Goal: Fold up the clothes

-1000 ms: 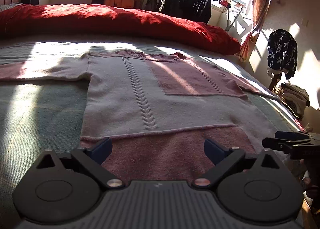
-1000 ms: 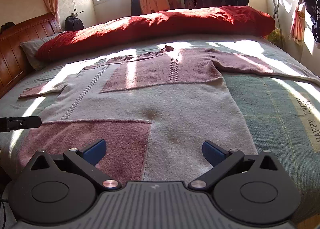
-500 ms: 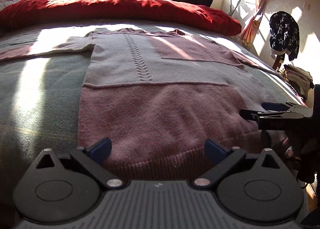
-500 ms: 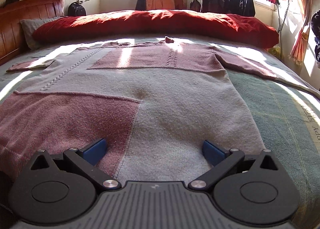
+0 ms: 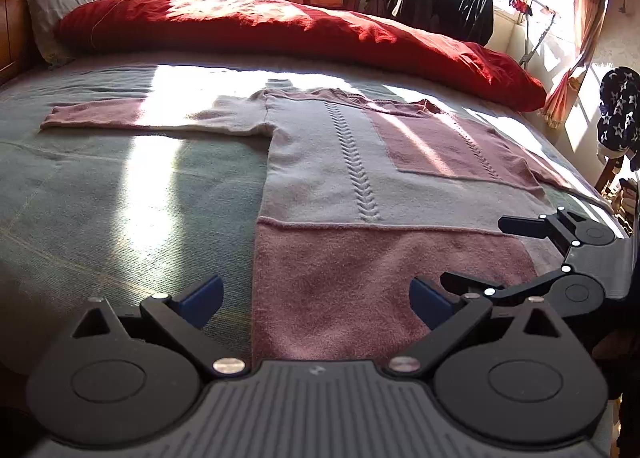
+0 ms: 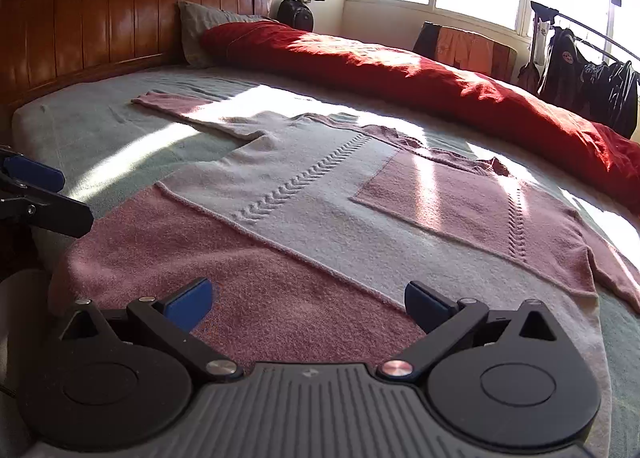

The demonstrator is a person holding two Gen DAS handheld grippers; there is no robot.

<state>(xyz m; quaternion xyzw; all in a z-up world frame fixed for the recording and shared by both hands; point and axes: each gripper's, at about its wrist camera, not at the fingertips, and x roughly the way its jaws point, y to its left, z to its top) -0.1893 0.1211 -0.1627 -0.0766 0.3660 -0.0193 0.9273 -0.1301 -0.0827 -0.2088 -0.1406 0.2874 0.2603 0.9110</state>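
Observation:
A pink and grey knit sweater (image 5: 360, 185) lies flat on the bed, sleeves spread, hem toward me; it also shows in the right wrist view (image 6: 320, 217). My left gripper (image 5: 316, 298) is open and empty, low over the hem's left corner. My right gripper (image 6: 308, 300) is open and empty, over the pink hem panel. The right gripper also shows in the left wrist view (image 5: 480, 254), at the hem's right side. The left gripper shows in the right wrist view (image 6: 36, 193), at the far left.
A green-grey bedspread (image 5: 120, 197) covers the bed. A red duvet (image 5: 300, 29) lies along the far side. A wooden headboard (image 6: 100, 25) and grey pillow (image 6: 204, 23) stand at the left. A clothes rack (image 5: 448, 5) with dark garments is by the window.
Both grippers have swung to the left: the left now sits over the hem's left corner, the right over the pink panel. Both stay open. The sweater has not moved.

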